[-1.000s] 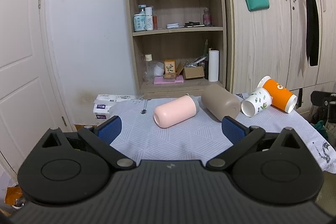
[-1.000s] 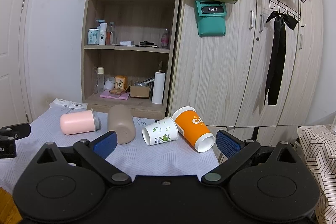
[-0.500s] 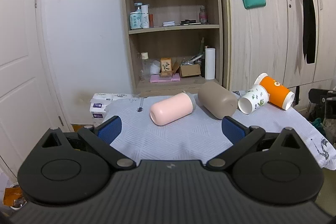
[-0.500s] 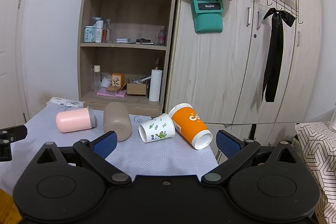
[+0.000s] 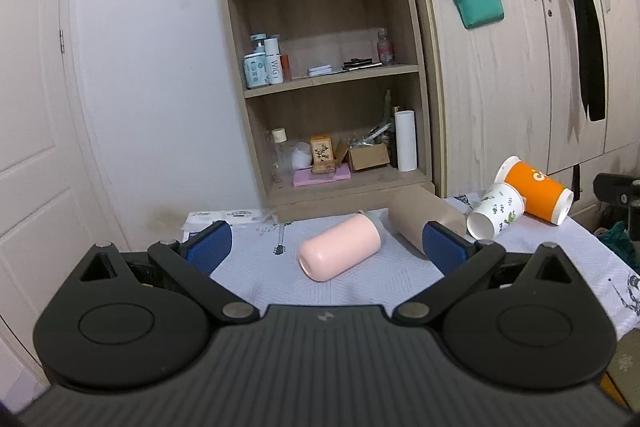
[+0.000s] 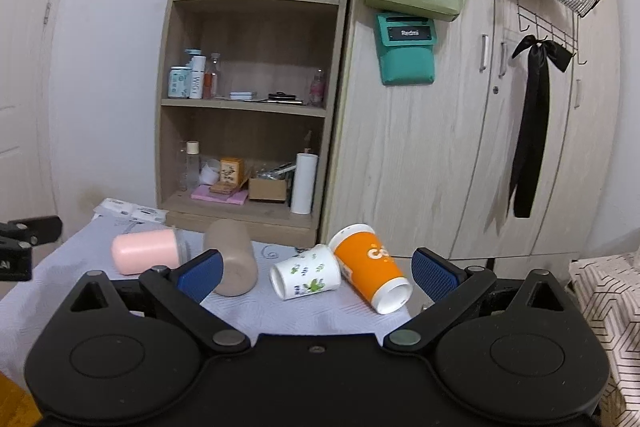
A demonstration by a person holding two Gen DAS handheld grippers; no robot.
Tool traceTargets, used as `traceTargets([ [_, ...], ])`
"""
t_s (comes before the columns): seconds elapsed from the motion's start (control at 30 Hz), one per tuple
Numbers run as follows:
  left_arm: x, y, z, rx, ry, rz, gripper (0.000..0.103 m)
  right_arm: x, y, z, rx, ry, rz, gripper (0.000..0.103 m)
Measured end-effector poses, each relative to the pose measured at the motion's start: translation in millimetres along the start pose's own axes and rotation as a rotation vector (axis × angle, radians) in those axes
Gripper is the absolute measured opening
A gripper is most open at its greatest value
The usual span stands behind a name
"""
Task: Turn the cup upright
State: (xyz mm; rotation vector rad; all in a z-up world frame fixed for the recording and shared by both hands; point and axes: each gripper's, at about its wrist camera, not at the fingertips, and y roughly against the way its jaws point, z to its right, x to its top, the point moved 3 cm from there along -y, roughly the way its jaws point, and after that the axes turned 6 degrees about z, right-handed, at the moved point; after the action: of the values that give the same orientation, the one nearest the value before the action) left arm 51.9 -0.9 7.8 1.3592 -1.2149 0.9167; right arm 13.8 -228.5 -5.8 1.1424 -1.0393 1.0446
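Four cups, all lying on their sides on the table's pale patterned cloth (image 6: 320,311). Landmark is the tan cup.

- Tan cup (image 6: 234,259): lies with its flat end toward the right wrist camera. In the left wrist view (image 5: 420,217) its near part is hidden behind the left gripper's right blue pad.
- Pink cup (image 5: 340,253): just left of the tan cup, apart from it, closed round end toward the left camera. Also seen from the right wrist (image 6: 146,257), with a grey end facing the tan cup.
- White leaf-print paper cup (image 6: 306,271): just right of the tan cup, open mouth facing the camera and left. Touching or nearly touching the orange cup; cannot tell which.
- Orange paper cup (image 6: 370,267): farthest right from the tan cup, near the table's right edge, open mouth toward the camera.

Left gripper (image 5: 326,247): jaws spread wide, nothing between them, above the near side of the table; the pink cup sits in the gap, well beyond the tips.
Right gripper (image 6: 318,273): jaws spread wide, empty, short of the cups; white and orange cups show between the pads.

Behind the tan cup: wooden shelf unit (image 6: 248,107) with bottles and boxes.
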Motion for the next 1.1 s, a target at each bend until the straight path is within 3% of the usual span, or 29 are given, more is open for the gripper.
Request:
traceTargets([
  [0.2, 0, -6, -5, -0.014, 0.036, -0.044, 0.103, 3, -7, 5, -0.017, -0.002, -0.016, 0.102],
  [0.87, -3, -9, -8, -0.012, 0.047, -0.071, 0.103, 0, -11, 1, -0.001, 0.023, -0.028, 0.103],
  [0.93, -5, -13, -11, -0.026, 0.07, -0.079, 0.103, -2, -12, -3, 0.036, 0.032, -0.02, 0.103],
  [1.1, -16, -36, -15, -0.083, 0.167, -0.127, 0.103, -6, -30, -15, 0.273, 0.05, -0.013, 0.103],
])
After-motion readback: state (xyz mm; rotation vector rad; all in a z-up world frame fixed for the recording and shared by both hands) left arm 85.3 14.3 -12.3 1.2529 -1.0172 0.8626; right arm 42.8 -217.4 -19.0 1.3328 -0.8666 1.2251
